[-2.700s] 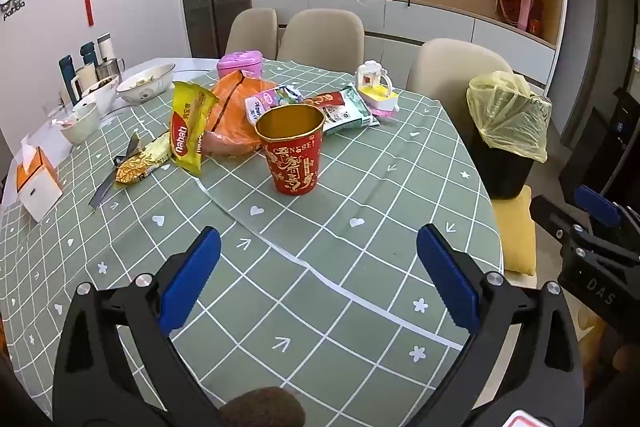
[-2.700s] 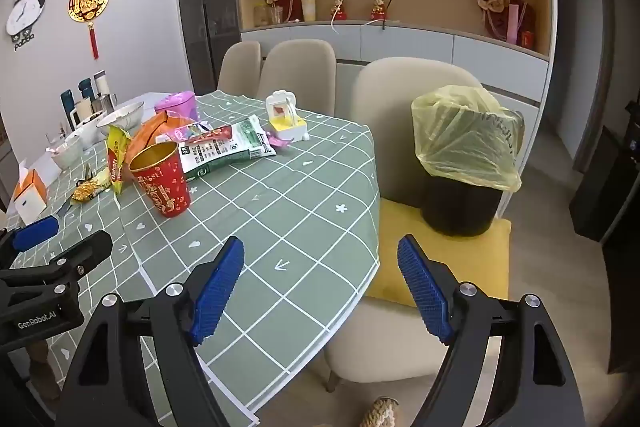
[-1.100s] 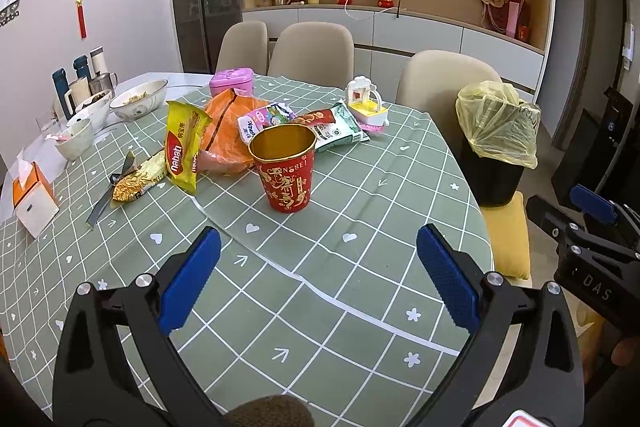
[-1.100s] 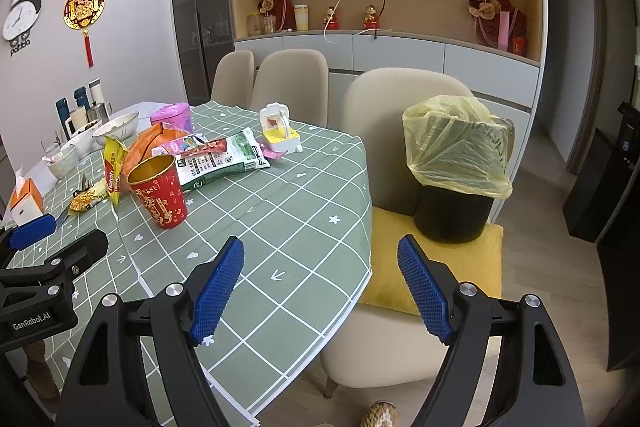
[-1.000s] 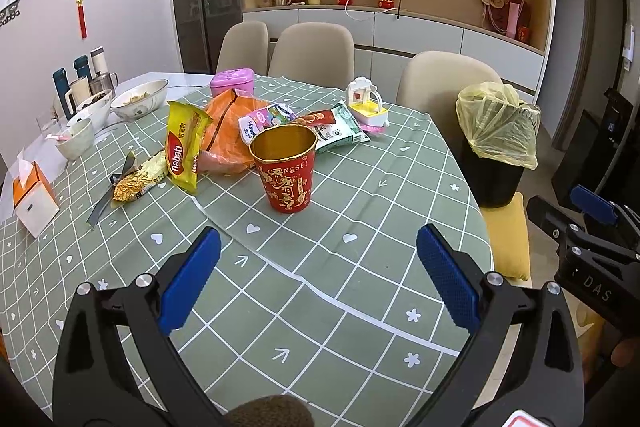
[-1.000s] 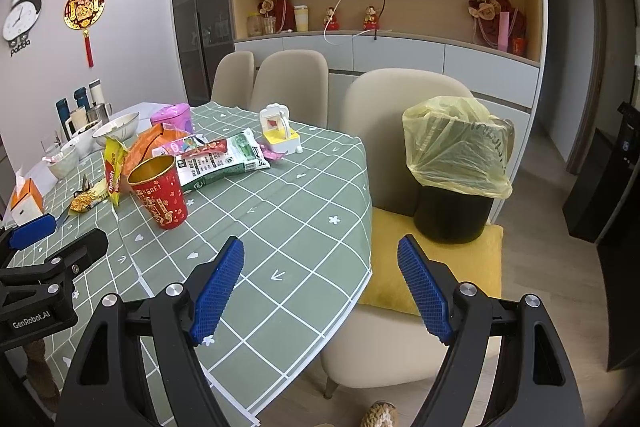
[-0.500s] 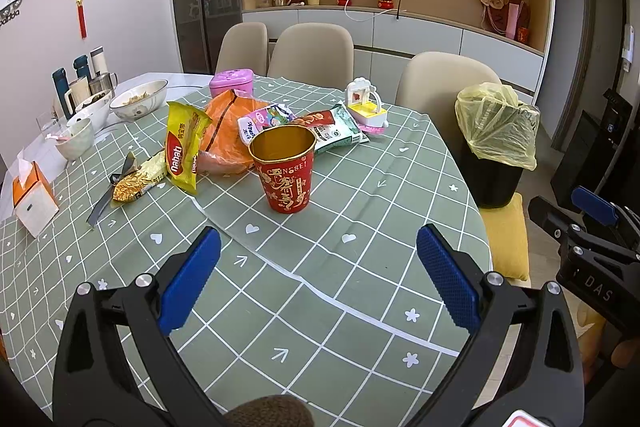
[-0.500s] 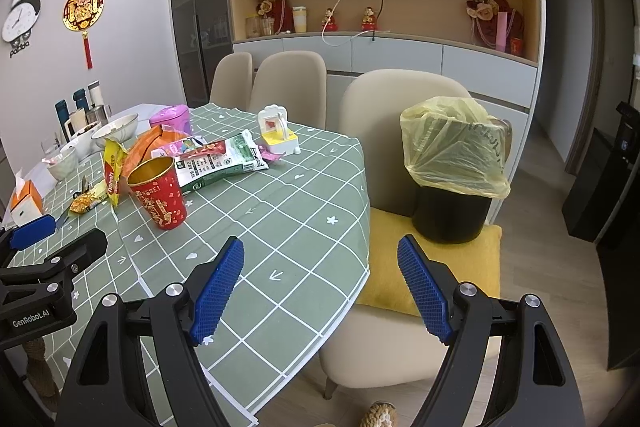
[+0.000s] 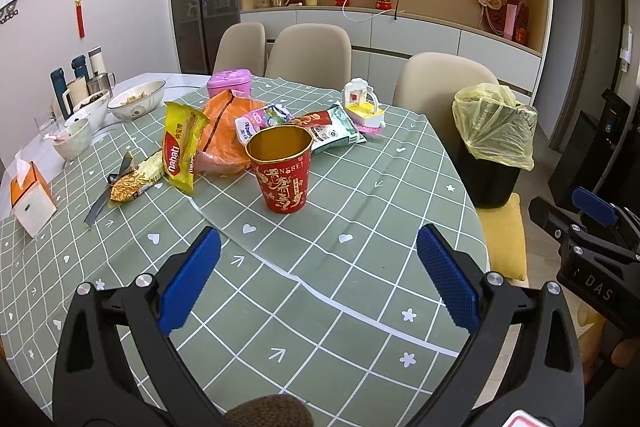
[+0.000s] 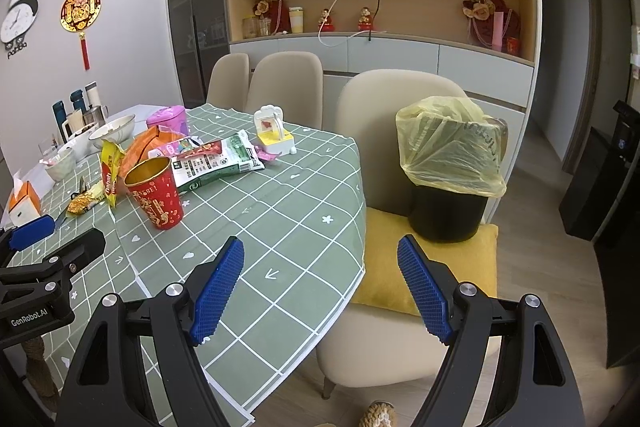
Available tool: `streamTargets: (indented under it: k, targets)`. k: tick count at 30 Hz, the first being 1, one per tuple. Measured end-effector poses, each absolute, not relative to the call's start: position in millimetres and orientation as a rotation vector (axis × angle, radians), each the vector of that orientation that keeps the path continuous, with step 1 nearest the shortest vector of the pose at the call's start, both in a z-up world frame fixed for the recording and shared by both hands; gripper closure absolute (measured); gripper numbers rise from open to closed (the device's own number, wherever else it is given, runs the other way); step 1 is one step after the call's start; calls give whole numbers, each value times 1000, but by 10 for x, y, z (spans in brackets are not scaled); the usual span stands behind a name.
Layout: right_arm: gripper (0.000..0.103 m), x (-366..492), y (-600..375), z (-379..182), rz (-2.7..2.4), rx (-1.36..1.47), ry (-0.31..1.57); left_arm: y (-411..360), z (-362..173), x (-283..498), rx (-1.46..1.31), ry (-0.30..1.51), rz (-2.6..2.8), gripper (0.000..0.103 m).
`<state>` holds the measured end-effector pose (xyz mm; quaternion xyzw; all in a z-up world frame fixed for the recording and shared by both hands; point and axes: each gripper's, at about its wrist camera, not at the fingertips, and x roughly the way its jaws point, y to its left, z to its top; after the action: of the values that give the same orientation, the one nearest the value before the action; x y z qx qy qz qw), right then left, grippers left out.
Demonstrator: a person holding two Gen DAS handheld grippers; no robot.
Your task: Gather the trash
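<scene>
Your left tongs (image 9: 318,277) hang over the bench (image 9: 360,227) with jaws spread wide and nothing between them. Your right tongs (image 10: 320,285) gape likewise, over the bench's right edge. The red paper cup (image 9: 281,174) stands upright mid-bench; behind it lie the yellow Nabati wrapper (image 9: 182,151), orange bag (image 9: 224,131) and green snack packet (image 9: 334,133). The yellow-lined black bin (image 10: 450,171) sits on a cushioned chair (image 10: 384,107) beside that edge.

Spread right tongs (image 10: 320,275), red cup (image 10: 155,193), lined bin (image 10: 450,171)
</scene>
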<state>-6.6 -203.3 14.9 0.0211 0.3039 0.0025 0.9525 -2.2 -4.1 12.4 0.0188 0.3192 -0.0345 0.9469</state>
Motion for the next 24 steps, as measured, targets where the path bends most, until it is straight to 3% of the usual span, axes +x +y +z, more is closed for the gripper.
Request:
streamTargets:
  k: [16,24]
  targets:
    - [28,-53,-2028,114,-1,36,626,34,74,18,10,669,-83,9]
    - [28,128,-1877,73,31,19,659,503,-8,248,10,694,-65,9]
